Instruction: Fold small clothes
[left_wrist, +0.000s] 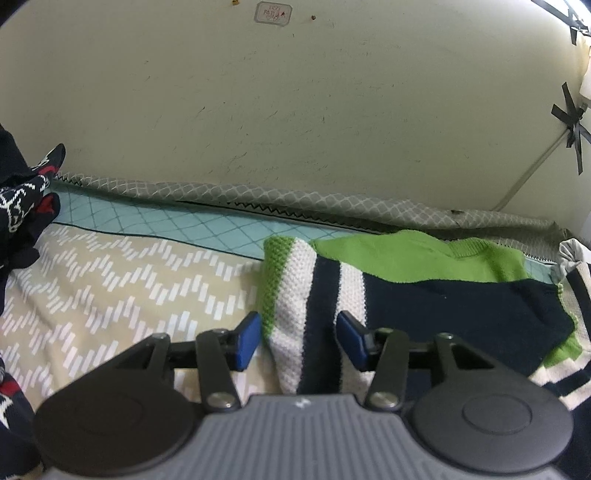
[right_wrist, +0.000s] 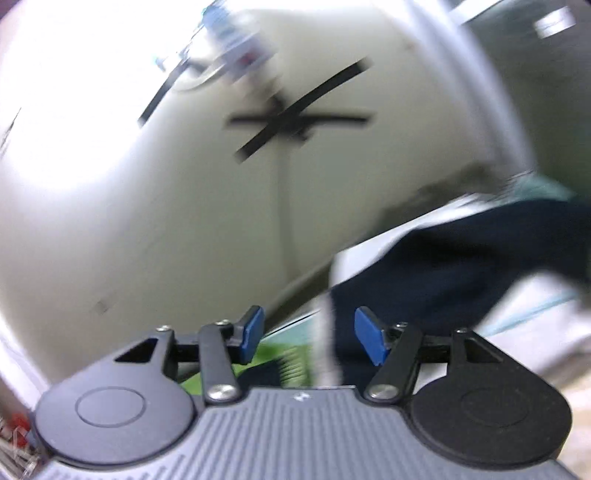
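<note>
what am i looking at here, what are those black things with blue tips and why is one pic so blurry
Those are two hand-held claws, one in each of a person's hands, each carrying a wide-angle camera that looks forward along its two blue-padded fingers. The sharp picture is from the left claw, the smeared one from the right claw.

On the beige zigzag-patterned bedspread lies a small knitted sweater in green, white and navy stripes, partly folded. Its folded sleeve sits between the left claw's pads, which stand apart from it, so nothing is gripped. The right claw is also open; blurred navy and white cloth shows ahead of it. A dark patterned garment lies at the left edge.
</note>
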